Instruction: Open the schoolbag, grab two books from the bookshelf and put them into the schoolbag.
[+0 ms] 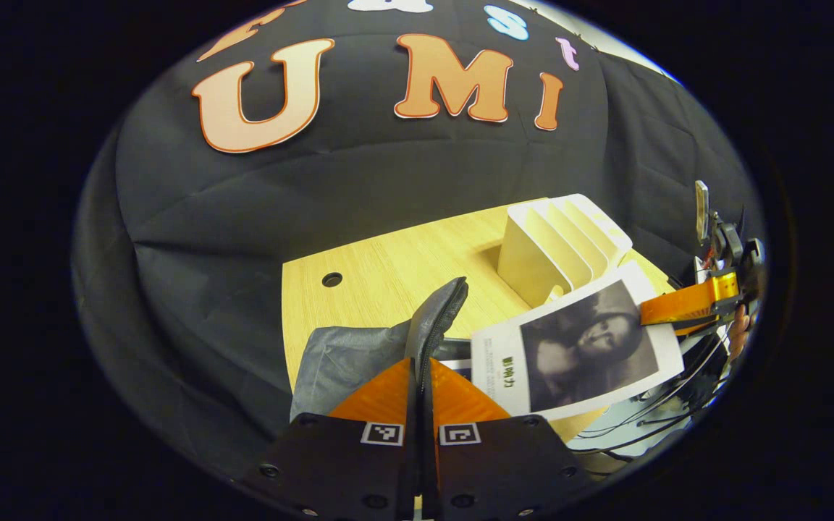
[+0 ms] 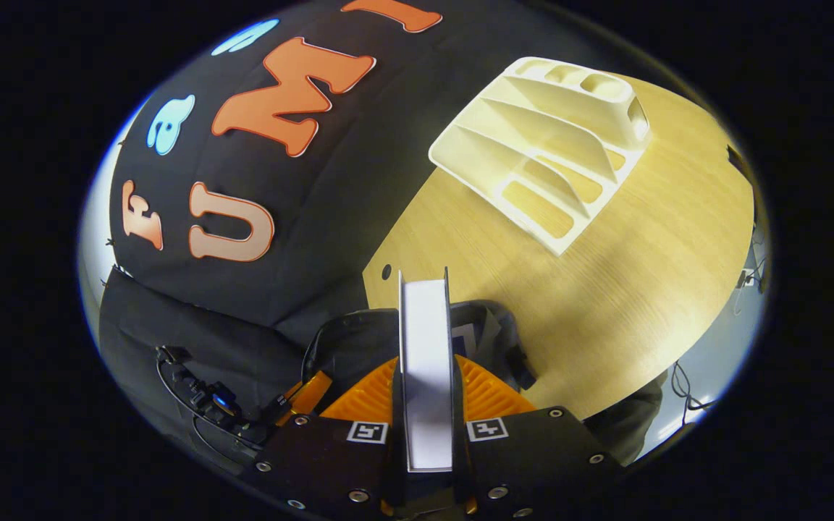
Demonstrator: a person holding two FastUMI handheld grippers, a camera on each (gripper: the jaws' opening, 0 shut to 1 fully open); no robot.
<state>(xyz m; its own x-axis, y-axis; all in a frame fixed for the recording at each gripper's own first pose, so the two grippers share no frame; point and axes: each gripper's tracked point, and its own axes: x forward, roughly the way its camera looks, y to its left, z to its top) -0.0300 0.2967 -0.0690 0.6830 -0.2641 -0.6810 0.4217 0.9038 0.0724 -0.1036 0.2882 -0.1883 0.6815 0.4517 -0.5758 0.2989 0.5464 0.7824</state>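
The schoolbag is grey with a darker zip edge. The book has a white cover bearing a black-and-white portrait and small green characters; its page edges are plain white. The bookshelf is cream. The surface is pale wood grain with a dark round hole

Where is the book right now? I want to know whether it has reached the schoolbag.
In the left gripper view the book is held by the right gripper, just right of the schoolbag and in front of the bookshelf.
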